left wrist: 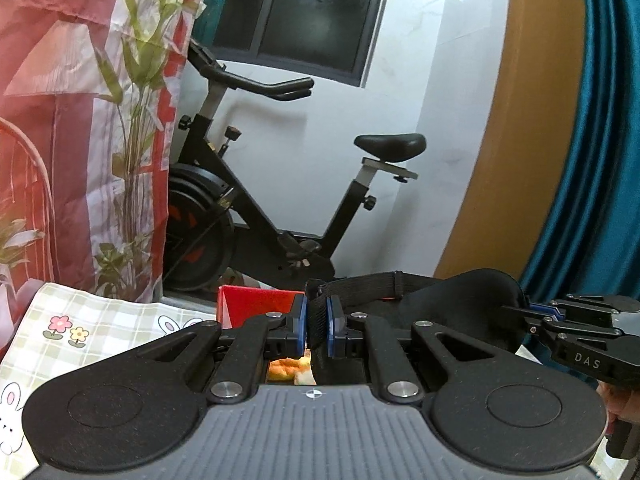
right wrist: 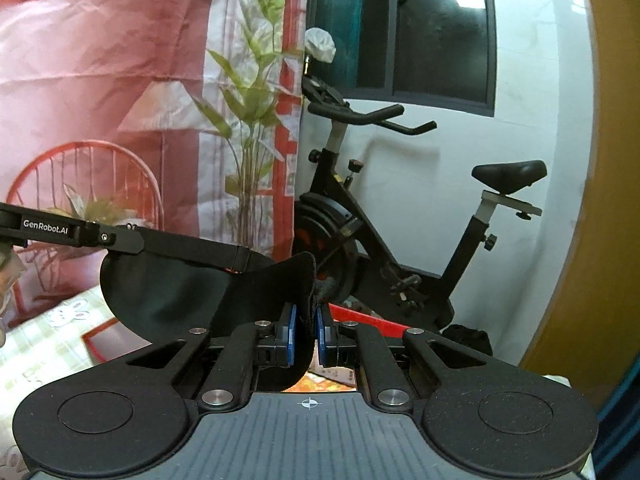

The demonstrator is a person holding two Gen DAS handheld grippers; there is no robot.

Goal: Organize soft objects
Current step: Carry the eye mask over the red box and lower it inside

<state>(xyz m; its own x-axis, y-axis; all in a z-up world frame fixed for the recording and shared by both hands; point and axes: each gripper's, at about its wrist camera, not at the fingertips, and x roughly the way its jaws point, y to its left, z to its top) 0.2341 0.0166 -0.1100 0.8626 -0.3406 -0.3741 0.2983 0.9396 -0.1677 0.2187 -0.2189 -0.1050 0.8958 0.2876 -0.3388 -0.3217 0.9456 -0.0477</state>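
Observation:
A black sleep mask with an elastic strap hangs in the air between my two grippers. My left gripper is shut on the strap end of the mask. My right gripper is shut on the mask's padded edge. The right gripper also shows at the right of the left wrist view. The left gripper shows at the left of the right wrist view, pinching the strap. A red box sits below and behind the mask; it also shows in the right wrist view.
A checked tablecloth with rabbits and flowers covers the table below. An exercise bike stands behind by the white wall. A red patterned curtain hangs on the left, a blue curtain on the right. Something orange lies under the left gripper.

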